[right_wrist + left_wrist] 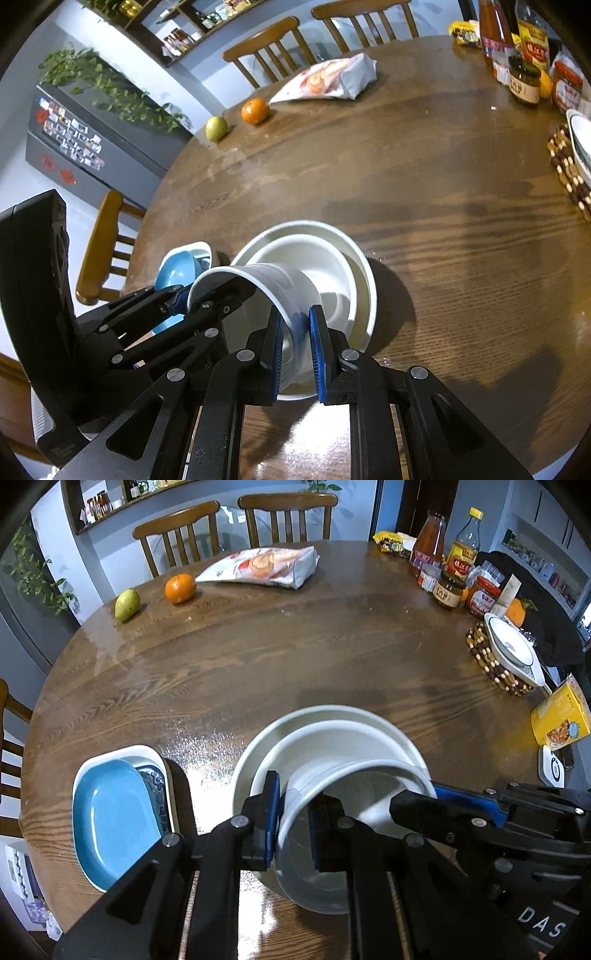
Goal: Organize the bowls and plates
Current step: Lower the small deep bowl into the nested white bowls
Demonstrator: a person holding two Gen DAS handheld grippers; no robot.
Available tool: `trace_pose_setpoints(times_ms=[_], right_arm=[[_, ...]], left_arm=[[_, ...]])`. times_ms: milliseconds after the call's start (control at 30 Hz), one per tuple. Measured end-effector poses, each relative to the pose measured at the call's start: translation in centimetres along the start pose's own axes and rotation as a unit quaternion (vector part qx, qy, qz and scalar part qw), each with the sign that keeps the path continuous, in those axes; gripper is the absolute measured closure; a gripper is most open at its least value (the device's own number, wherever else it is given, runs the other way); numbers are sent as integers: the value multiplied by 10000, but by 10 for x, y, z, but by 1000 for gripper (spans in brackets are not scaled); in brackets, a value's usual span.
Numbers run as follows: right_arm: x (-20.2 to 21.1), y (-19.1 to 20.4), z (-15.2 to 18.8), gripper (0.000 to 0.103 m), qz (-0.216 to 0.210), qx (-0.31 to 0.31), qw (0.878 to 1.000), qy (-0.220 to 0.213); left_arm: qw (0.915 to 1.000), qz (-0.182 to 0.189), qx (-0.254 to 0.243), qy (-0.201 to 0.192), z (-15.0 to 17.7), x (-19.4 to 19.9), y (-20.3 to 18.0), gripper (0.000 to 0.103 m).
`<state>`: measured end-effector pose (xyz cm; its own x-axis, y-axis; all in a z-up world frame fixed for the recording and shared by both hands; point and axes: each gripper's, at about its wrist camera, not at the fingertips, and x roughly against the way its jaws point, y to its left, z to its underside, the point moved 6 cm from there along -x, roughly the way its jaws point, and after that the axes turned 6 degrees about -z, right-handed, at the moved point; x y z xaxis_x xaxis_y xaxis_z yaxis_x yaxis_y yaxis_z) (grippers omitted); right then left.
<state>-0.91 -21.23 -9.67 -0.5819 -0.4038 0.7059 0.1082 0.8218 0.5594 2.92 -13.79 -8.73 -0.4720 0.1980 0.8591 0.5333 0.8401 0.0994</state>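
Note:
A white bowl (pixel 325 782) is held tilted on its side over two nested white bowls (pixel 332 720) on the round wooden table. My left gripper (pixel 293 834) is shut on the tilted bowl's rim. My right gripper (pixel 297 354) is shut on the opposite part of the same bowl (pixel 273 288); the nested bowls show behind it (pixel 317 236). The right gripper also shows in the left wrist view (pixel 443 808), and the left gripper in the right wrist view (pixel 207 299). A stack of a blue plate (pixel 110 812) in a white dish sits to the left.
Another white bowl (pixel 513 650) sits on a beaded trivet (pixel 480 653) at the right. Jars and bottles (pixel 450 579), a yellow box (pixel 561 720), a snack bag (pixel 266 566), an orange (pixel 180 588) and a pear (pixel 127 604) ring the far table. Chairs stand behind.

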Motion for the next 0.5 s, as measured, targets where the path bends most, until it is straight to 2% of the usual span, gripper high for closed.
trace_pose_setpoints(times_ms=[500], right_arm=[[-14,-11,2,86,-19,-344,9992,189]], left_arm=[[9996,69,-112,241,1,-18,0,91]])
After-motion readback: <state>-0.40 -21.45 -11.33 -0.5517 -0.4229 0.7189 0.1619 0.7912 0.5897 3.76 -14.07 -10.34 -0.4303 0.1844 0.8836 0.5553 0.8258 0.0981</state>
